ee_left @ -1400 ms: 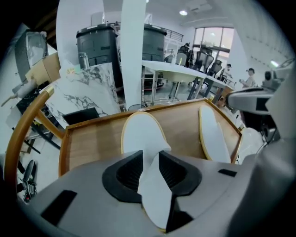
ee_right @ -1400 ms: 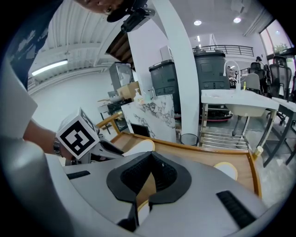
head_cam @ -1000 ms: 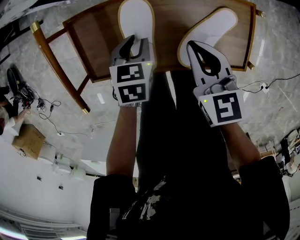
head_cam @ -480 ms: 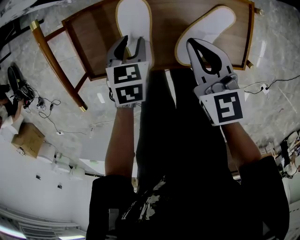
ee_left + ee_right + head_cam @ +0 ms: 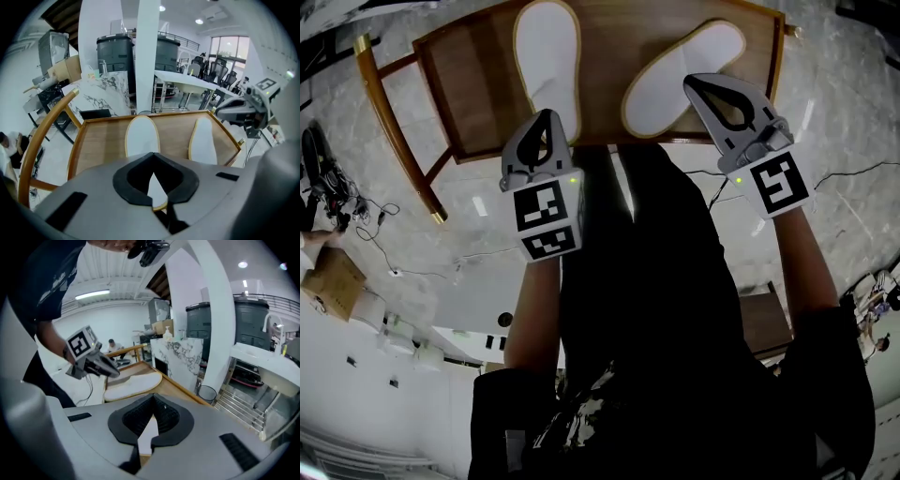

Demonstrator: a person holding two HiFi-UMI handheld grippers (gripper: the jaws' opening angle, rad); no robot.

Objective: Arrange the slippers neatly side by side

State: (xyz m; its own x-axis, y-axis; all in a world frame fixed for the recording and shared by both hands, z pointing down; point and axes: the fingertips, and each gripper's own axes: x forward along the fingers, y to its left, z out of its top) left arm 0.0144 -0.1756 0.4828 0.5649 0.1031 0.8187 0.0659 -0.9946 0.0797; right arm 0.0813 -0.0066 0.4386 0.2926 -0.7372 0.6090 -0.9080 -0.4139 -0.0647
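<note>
While left slipper (image 5: 546, 66) lies straight on wooden worktop (image 5: 478, 84), right slipper (image 5: 680, 75) lies angled, bare wood between them. Left hand-held gripper (image 5: 546, 114) hangs at left slipper's near end, jaws closing, tips meeting on nothing. Right hand-held gripper (image 5: 698, 86) near right slipper, jaws pressed together, empty.

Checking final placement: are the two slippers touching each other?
No: in the head view, bare wood of the tabletop shows between the left slipper and the angled right slipper.
</note>
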